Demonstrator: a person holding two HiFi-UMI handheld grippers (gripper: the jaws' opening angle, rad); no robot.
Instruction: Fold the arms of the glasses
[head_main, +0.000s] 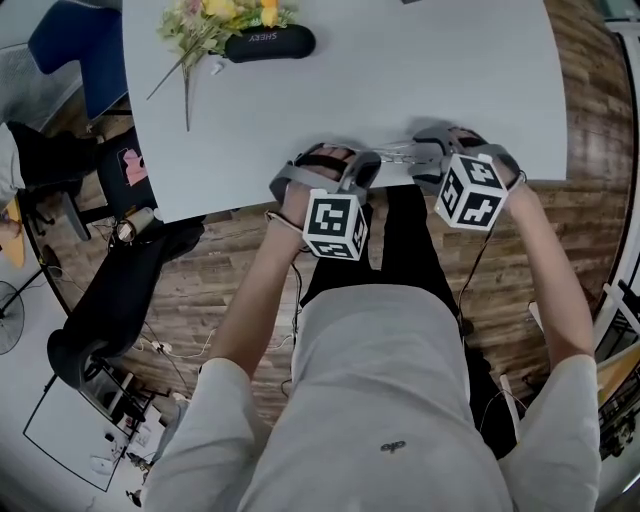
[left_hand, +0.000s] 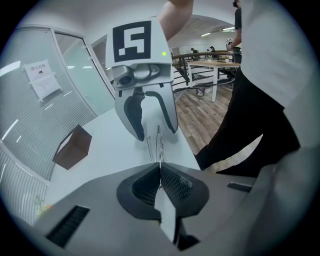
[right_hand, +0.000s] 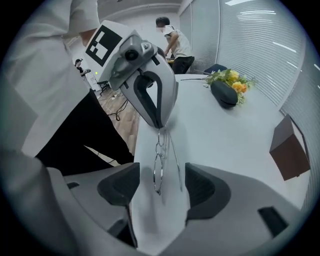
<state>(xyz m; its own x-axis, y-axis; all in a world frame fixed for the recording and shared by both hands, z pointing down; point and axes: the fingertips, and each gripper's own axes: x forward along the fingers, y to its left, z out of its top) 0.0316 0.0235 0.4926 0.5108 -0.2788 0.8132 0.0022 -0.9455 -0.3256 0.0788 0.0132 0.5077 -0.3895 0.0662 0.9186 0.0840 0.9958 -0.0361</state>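
Observation:
Thin wire-rimmed glasses lie at the near edge of the white table, between my two grippers. My left gripper is shut on one end of the glasses; the wire runs straight into its closed pads. My right gripper stands open over the other end, its pads apart on either side of the glasses and not touching them. One arm lies close alongside the lens rims. In the left gripper view, the right gripper hangs wide open above the frame.
A black glasses case and a bunch of flowers lie at the table's far side. A brown box stands to the right of the case. The table's edge runs just beneath the grippers, with the person's legs below it.

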